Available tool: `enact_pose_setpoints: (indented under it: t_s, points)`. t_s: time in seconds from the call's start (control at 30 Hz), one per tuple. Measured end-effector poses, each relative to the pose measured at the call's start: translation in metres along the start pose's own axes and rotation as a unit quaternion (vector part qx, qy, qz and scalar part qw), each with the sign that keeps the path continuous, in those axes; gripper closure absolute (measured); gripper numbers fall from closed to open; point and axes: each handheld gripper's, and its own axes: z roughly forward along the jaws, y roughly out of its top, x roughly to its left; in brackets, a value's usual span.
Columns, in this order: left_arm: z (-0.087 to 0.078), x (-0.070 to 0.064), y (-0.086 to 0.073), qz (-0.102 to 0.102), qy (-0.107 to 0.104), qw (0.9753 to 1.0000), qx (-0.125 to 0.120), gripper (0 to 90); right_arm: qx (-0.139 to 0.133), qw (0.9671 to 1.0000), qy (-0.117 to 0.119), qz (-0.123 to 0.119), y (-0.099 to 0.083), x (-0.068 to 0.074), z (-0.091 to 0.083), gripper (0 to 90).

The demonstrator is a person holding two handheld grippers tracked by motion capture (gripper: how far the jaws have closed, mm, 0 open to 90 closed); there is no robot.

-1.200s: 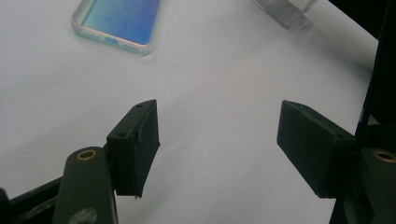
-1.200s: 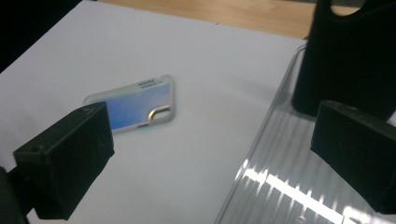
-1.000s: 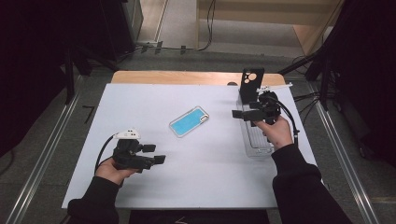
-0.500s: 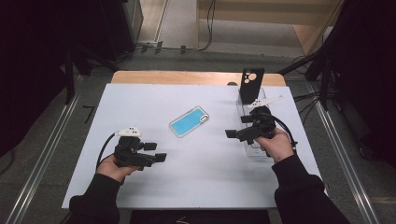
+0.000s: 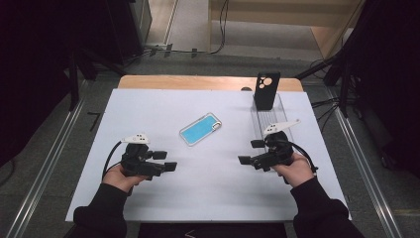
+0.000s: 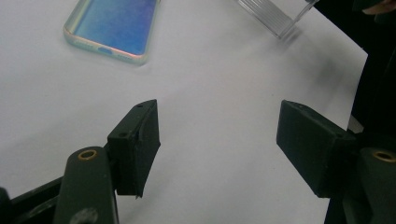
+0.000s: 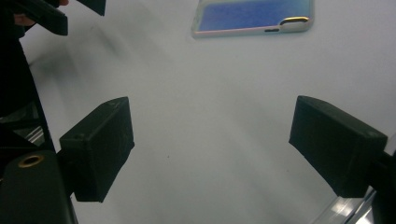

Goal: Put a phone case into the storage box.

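- The blue phone case (image 5: 200, 129) lies flat near the middle of the white table (image 5: 148, 106).
- The left tongs (image 5: 169, 161) are low and to the left of the blue phone case, wide open, holding nothing.
- The right tongs (image 5: 245, 152) are low and to the right of it, also wide open and empty.
- A black phone case (image 5: 266, 90) stands up in a clear rack (image 5: 262, 124), far right of the blue phone case.

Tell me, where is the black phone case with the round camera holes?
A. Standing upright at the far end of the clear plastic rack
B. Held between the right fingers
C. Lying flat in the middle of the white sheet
A: the black phone case with round camera holes stands upright at the far end of the clear plastic rack; both grippers are open and empty.
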Motion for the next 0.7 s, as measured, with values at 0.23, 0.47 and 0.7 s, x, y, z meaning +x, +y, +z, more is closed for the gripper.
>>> enact_pose_setpoints:
  t_s: [0.23, 0.47, 0.7]
  points:
    - [0.001, -0.003, 0.001, 0.004, 0.001, 1.0, -0.004, 30.4, 0.014, 0.9996, 0.009, -0.023, -0.017, 0.007, -0.001, 12.7]
    - [0.0, -0.004, 0.001, 0.007, 0.002, 0.9999, -0.012, 30.3, 0.024, 0.9989, 0.015, -0.038, -0.035, 0.01, -0.009, 12.9]
    - [0.001, -0.008, 0.002, 0.016, 0.0, 0.9993, -0.033, 29.8, 0.034, 0.9986, 0.023, -0.033, -0.05, 0.006, -0.011, 12.9]
